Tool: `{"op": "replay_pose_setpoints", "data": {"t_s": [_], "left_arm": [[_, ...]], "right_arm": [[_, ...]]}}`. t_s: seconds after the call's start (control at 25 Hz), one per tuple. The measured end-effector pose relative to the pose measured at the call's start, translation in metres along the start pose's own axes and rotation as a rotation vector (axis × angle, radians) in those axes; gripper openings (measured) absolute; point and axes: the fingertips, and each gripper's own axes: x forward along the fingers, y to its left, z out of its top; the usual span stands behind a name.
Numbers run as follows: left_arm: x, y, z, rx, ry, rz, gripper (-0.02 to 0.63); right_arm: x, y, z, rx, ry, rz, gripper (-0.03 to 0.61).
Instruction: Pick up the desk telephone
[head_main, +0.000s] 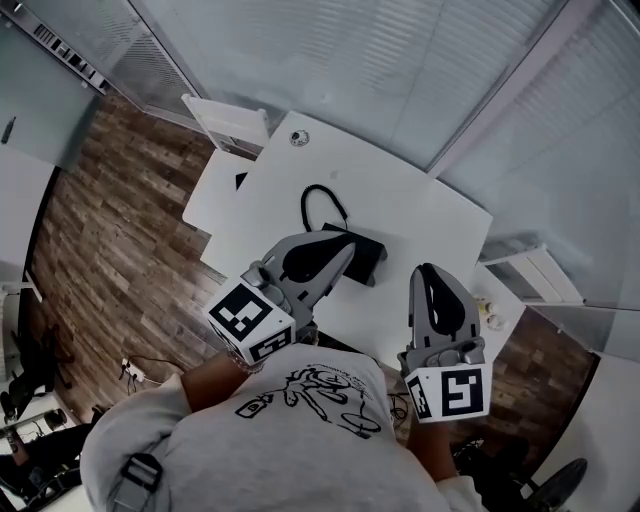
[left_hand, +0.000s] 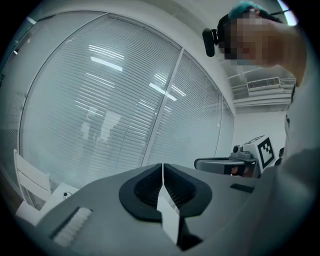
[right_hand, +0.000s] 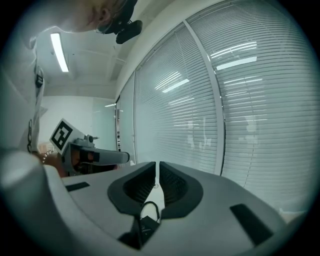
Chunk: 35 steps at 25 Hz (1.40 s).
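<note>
The black desk telephone lies on the white table, its black cord looping toward the far side. My left gripper hovers over the phone's near left end, jaws shut with nothing between them. My right gripper hangs to the phone's right, also shut and empty. In the left gripper view the closed jaws point at the window blinds. Below the closed jaws in the right gripper view, the phone and its cord show through the gap.
A small round fitting sits near the table's far corner. A lower white side table and a white rack stand at the left, a white unit at the right. Blinds cover the windows beyond; wood floor lies left.
</note>
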Motion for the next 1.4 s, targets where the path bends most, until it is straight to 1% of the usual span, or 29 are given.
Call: {"op": "replay_pose_setpoints", "data": {"t_s": [0.2,0.44,0.6,0.76,0.92,1.04,1.16,1.4], "left_arm": [[0.021,0.004,-0.003,-0.026,-0.003,0.008,0.012],[0.027,0.025,-0.009,-0.057,0.024,0.009,0.012],[0.027,0.041,-0.005,-0.063,0.033,-0.016,0.012],[0.023,0.057,0.003,-0.051,0.043,-0.05,0.012],[0.025,0.071,0.017,-0.031,0.03,-0.073,0.012],[0.022,0.081,0.021,-0.032,0.029,-0.08,0.012],[0.024,0.088,0.016,-0.04,0.039,-0.087,0.012],[0.026,0.098,-0.007,-0.064,0.078,-0.102,0.012]], "right_arm": [[0.011,-0.021,-0.002,-0.004,0.015,0.01,0.02],[0.031,-0.018,-0.007,0.011,0.044,0.017,0.02],[0.046,-0.011,-0.007,0.024,0.051,-0.006,0.021],[0.058,-0.001,0.004,0.037,0.028,-0.038,0.02],[0.07,0.001,0.012,0.039,0.011,-0.065,0.02],[0.076,0.004,0.016,0.048,0.005,-0.077,0.02],[0.08,0.003,0.013,0.053,0.01,-0.087,0.02],[0.086,-0.002,-0.014,0.086,0.052,-0.115,0.021]]}}
